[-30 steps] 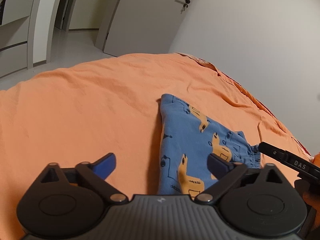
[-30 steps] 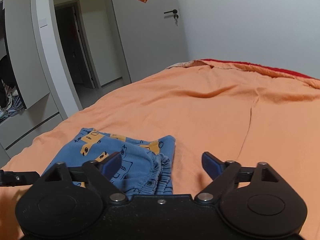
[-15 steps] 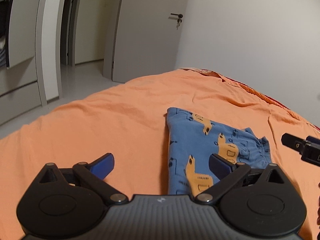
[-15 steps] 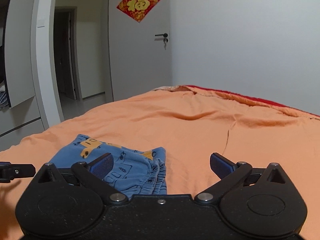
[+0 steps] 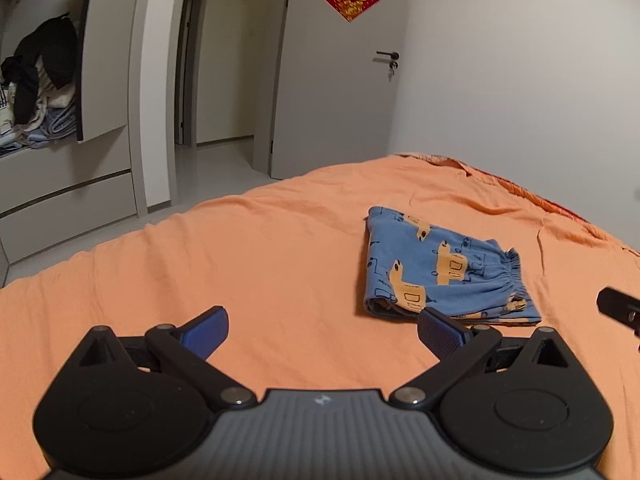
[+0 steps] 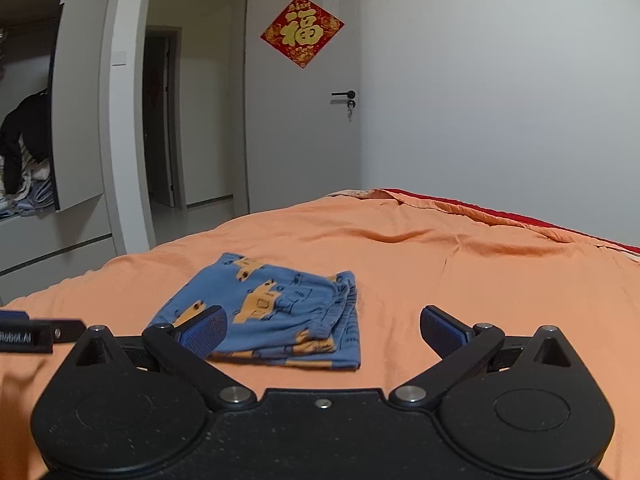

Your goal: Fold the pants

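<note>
Blue pants with orange animal prints [image 5: 436, 268] lie folded in a small rectangle on the orange bedsheet [image 5: 260, 248], elastic waistband to the right. My left gripper [image 5: 322, 334] is open and empty, held above the sheet, nearer than the pants and to their left. In the right wrist view the folded pants [image 6: 276, 308] lie ahead and left of centre. My right gripper [image 6: 322, 328] is open and empty above the sheet, its left finger in front of the pants' near corner. Each gripper's tip shows at the edge of the other's view.
A grey door [image 6: 304, 120] with a red paper decoration [image 6: 302, 32] stands beyond the bed. An open wardrobe with piled clothes [image 5: 36, 92] is at the far left. A white wall runs along the bed's right side. The bed's far edge drops to the floor.
Both grippers have drawn back and risen from the pants, which now lie farther ahead and fully in view. The pants have not moved.
</note>
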